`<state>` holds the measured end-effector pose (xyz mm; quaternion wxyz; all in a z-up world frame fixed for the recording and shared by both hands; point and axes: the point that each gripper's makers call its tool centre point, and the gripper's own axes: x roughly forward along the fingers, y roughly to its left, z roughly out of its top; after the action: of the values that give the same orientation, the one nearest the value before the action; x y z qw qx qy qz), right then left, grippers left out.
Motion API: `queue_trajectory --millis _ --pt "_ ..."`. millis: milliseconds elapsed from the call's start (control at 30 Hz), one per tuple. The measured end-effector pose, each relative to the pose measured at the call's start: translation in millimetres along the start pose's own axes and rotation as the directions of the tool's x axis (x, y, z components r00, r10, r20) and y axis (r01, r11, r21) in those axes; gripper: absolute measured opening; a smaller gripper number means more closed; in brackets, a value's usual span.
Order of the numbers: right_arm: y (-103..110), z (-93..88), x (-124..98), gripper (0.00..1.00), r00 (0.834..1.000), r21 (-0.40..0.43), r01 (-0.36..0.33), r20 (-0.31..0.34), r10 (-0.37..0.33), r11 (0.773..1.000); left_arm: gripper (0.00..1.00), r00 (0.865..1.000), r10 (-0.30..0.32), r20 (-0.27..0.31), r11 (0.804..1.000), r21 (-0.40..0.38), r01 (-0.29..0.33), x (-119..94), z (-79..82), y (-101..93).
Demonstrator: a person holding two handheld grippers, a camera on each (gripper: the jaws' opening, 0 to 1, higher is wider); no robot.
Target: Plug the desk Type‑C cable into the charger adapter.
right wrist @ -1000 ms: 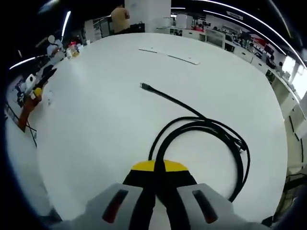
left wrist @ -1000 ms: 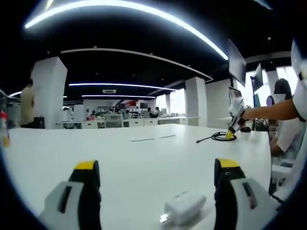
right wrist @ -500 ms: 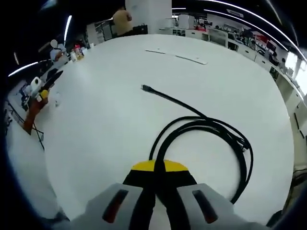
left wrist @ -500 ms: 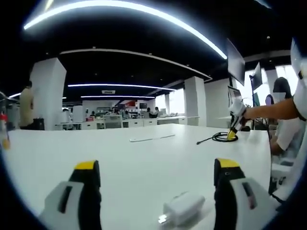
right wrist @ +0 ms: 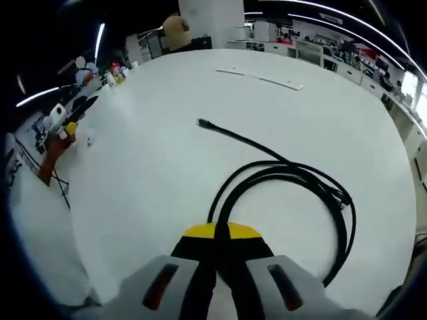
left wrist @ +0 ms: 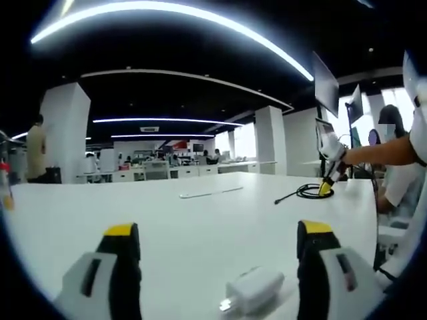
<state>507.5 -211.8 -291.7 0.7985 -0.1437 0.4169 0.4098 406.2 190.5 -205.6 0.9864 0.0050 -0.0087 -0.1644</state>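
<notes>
A white charger adapter (left wrist: pixel 254 289) lies on the white table between my left gripper's (left wrist: pixel 220 243) yellow-tipped jaws, which stand wide apart and touch nothing. A black coiled Type-C cable (right wrist: pixel 293 183) lies on the table, its plug end (right wrist: pixel 201 123) stretched out ahead. My right gripper (right wrist: pixel 215 233) is shut on a loop of that cable. In the left gripper view the right gripper (left wrist: pixel 326 187) shows far off at the right, held by a person's arm, over the cable coil (left wrist: pixel 307 191).
The white table (left wrist: pixel 200 220) is wide and bare around the adapter. A flat white strip (right wrist: pixel 260 77) lies further out. Bottles and small items (right wrist: pixel 110 72) stand near one table edge. The left gripper (right wrist: pixel 63 130) shows at that view's left edge. Desks and people fill the background.
The right gripper view has shifted slightly while the grip on the cable stays the same. The left gripper and adapter have not visibly moved.
</notes>
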Motion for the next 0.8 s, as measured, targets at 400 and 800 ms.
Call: queue_trajectory --millis 400,800 --pt "27.9 -3.0 1.3 0.02 0.999 -0.007 -0.047 -0.017 0.047 0.999 0.98 1.0 0.001 0.0 1.0 0.002 -0.001 0.5 0.2 1.0" --pt "59.5 -7.4 3.2 0.02 0.996 -0.043 -0.086 -0.03 0.084 0.995 0.98 1.0 -0.005 -0.003 1.0 -0.004 0.005 1.0 -0.9 0.1"
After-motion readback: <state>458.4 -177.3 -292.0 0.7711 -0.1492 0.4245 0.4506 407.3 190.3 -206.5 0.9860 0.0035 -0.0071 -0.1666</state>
